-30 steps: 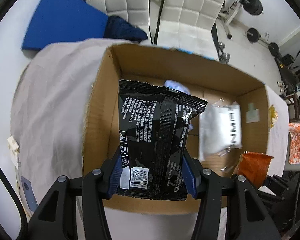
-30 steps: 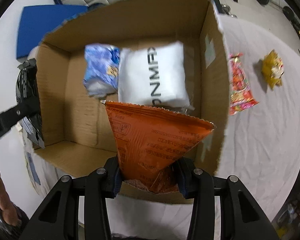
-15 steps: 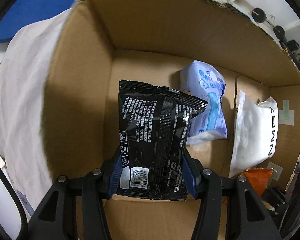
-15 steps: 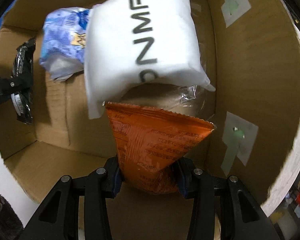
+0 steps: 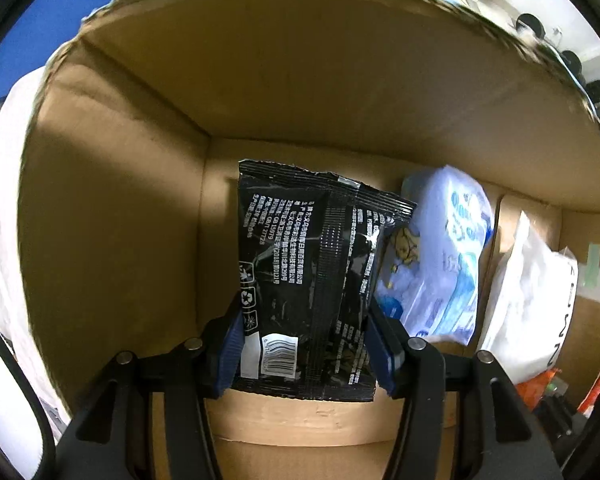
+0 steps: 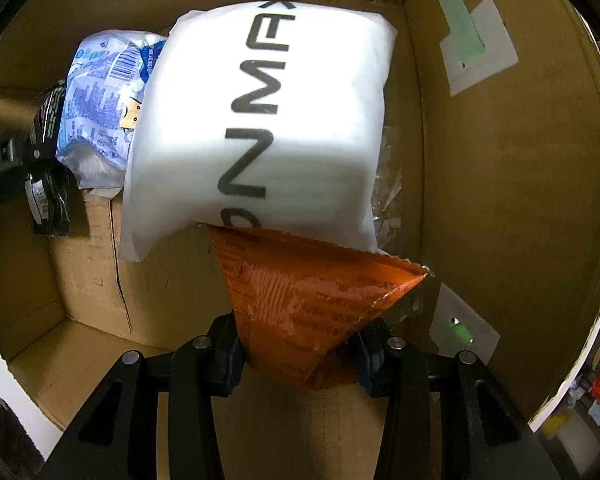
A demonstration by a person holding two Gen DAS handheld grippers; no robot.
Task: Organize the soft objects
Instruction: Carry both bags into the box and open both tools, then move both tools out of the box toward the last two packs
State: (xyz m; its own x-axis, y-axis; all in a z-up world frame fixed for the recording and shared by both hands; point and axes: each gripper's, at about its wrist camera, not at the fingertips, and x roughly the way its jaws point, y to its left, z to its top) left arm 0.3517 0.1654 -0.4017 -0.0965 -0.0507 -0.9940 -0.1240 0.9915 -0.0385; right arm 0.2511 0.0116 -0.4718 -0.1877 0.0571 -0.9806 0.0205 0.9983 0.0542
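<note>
My left gripper (image 5: pixel 306 344) is shut on a black snack packet (image 5: pixel 312 276) and holds it low inside the cardboard box (image 5: pixel 116 216), near its left wall. My right gripper (image 6: pixel 300 354) is shut on an orange snack packet (image 6: pixel 308 304), deep in the same box (image 6: pixel 512 184) by its right wall; the packet's top edge touches a white pillow pack (image 6: pixel 268 120). A blue-and-white pack (image 5: pixel 444 252) lies on the box floor between the two, also in the right wrist view (image 6: pixel 100 112). The white pack shows at the right in the left wrist view (image 5: pixel 532 300).
The box walls rise close around both grippers. Green and white tape patches (image 6: pixel 476 44) sit on the right wall. A white cloth (image 5: pixel 0 216) covers the table outside the left wall. A blue mat (image 5: pixel 32 36) lies beyond.
Both grippers have gone down from above the box rim to deep inside it, each still holding its packet. The orange packet now meets the white pack.
</note>
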